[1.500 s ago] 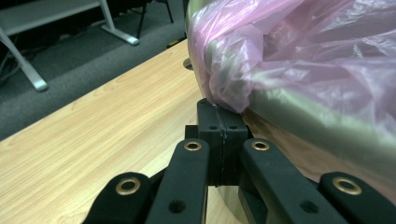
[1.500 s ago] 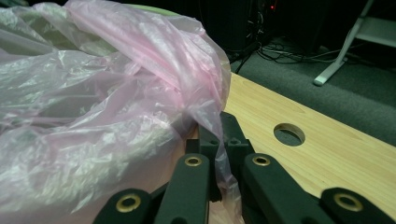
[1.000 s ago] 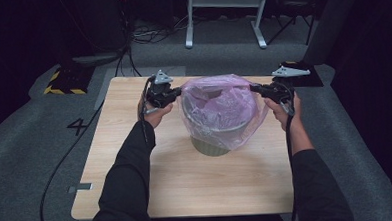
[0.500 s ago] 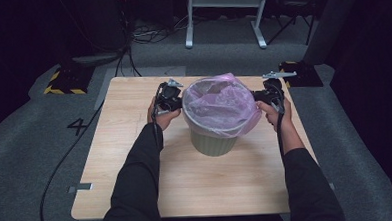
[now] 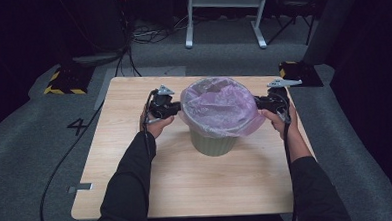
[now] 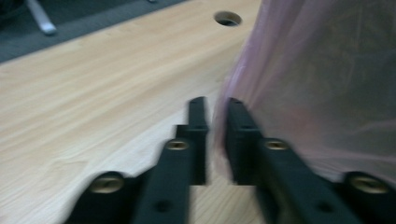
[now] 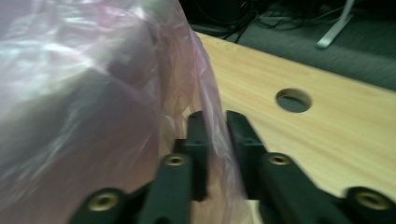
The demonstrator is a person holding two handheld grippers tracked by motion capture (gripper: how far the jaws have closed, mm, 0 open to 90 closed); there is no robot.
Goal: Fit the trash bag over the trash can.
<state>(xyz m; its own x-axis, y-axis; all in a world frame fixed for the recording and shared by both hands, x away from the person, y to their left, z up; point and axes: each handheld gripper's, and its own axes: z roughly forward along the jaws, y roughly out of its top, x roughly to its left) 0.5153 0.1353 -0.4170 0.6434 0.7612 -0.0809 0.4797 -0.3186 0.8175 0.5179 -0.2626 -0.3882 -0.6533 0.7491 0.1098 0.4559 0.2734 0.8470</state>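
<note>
We hold a gripper in each hand on either side of a pale green waste bin (image 5: 213,142) that stands on the wooden table (image 5: 136,168), lined with a pink plastic bag (image 5: 219,107) whose edge is folded down over the rim. Our left gripper (image 5: 176,110) sits just beside the bag's left flank, our right gripper (image 5: 260,103) just beside its right flank, so the bin lies between the two.

Along the left gripper (image 6: 215,122), the jaws stand a narrow gap apart, having just been opening. A thin edge of the pink plastic bag (image 6: 327,84) hangs in that gap, and the pads no longer press on it; the picture is blurred there.

Along the right gripper (image 7: 215,133), the jaws have likewise just been parting, with a slim gap between them. A fold of the pink plastic bag (image 7: 84,93) runs down through the gap, loose rather than pinched. Beyond the right gripper's tips we see a round hole (image 7: 293,100) in the table top.
</note>
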